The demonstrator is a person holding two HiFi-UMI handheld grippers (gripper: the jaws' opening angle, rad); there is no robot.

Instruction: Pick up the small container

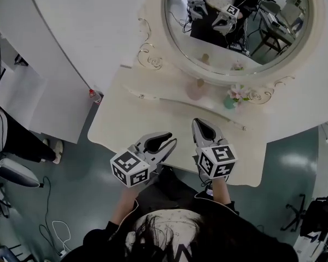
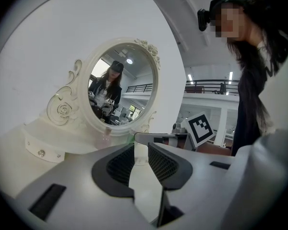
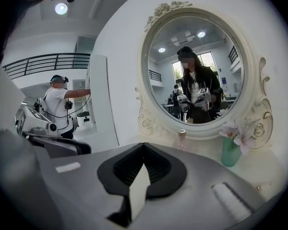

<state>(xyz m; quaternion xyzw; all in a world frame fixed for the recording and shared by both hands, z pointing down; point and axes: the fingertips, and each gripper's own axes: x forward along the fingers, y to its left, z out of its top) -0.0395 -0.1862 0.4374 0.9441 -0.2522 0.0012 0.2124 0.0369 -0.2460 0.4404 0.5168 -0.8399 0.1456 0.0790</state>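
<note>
- Left gripper (image 1: 168,141): fingers together, nothing between them; held at the front edge of the bench (image 1: 153,119).
- Container (image 1: 195,89): pink, upright at the back of the bench below the mirror (image 1: 235,26), well apart from both grippers. Contents cannot be told.
- Right gripper (image 1: 200,123): fingers together, empty.
- Vase (image 1: 230,101): green, holds pink flowers (image 1: 239,91); stands near the container, on its right.
- Risks: fingers not parted in time would likely knock the container over. A wide reach from the right could topple the vase.
</note>
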